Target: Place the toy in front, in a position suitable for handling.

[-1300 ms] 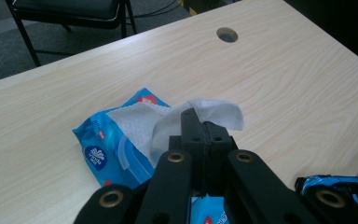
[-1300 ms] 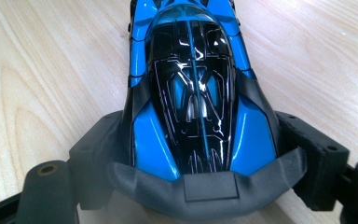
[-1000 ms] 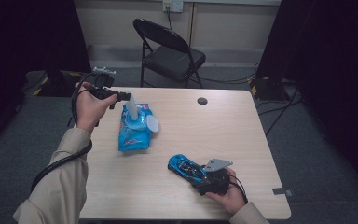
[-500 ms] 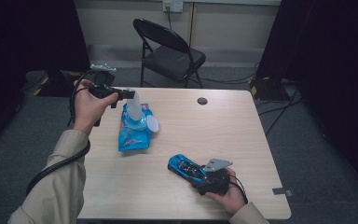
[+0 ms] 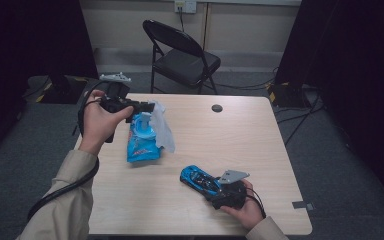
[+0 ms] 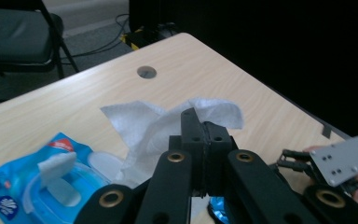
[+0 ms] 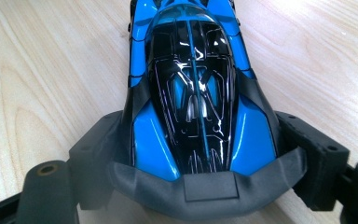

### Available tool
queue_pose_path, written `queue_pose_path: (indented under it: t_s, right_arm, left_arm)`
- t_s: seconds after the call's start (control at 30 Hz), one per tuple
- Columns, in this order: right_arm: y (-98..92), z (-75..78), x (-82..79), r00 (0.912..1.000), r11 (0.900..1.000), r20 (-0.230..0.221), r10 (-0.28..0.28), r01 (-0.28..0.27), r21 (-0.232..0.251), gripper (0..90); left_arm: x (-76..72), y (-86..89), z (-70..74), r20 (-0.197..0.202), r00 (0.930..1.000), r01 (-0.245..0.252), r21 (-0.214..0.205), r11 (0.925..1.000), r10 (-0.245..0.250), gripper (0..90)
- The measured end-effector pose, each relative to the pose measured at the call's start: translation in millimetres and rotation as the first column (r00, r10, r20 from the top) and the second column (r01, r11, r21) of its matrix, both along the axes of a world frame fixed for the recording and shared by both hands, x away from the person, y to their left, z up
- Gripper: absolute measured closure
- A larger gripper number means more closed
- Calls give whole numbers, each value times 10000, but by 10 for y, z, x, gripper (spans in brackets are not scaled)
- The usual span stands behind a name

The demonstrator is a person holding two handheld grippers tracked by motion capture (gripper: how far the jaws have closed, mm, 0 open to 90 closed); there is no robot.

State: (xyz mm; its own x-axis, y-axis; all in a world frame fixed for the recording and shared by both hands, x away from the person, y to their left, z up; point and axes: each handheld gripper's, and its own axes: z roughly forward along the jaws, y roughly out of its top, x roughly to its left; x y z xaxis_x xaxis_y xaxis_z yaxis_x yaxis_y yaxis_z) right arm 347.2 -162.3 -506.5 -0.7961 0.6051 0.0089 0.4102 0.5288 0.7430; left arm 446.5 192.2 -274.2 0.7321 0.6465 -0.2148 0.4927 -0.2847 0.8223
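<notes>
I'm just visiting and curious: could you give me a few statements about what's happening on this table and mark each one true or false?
1. The left gripper pinches a white wipe. True.
2. The right gripper holds a red car. False: the toy car is blue.
3. The wipes pack has its lid open. True.
4. The toy car hangs in the air. False: it rests on the table.
5. A folding chair stands behind the table. True.

Pale wooden worktop [image 5: 260, 140] with a round dark grommet [image 5: 217, 108], black folding chair [image 5: 182, 57] behind the worktop, grey carpet floor [image 5: 330, 150] around it, cream wall [image 5: 130, 20] beyond the chair, black curtains [image 5: 350, 45] flanking, cables [image 5: 300, 115] on the floor right of the worktop.
</notes>
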Motion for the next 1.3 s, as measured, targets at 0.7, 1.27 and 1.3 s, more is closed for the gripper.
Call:
queue_pose_path:
  t_s: [0.7,1.27,1.3]
  right_arm:
    - [0,0,1,10000,10000,-30,9,-9,-7,218]
    - [0,0,3,10000,10000,-25,24,-24,-1,217]
    - [0,0,3,10000,10000,-23,26,-26,-2,217]
  left_arm:
    - [-511,-165,-952,-1147,9825,1548,643,9859,-1468,899]
    - [-471,-318,-1929,-1875,9766,1371,1660,9766,-1052,866]
    - [-470,-319,-1974,-1913,9762,1366,1789,9743,-1017,865]
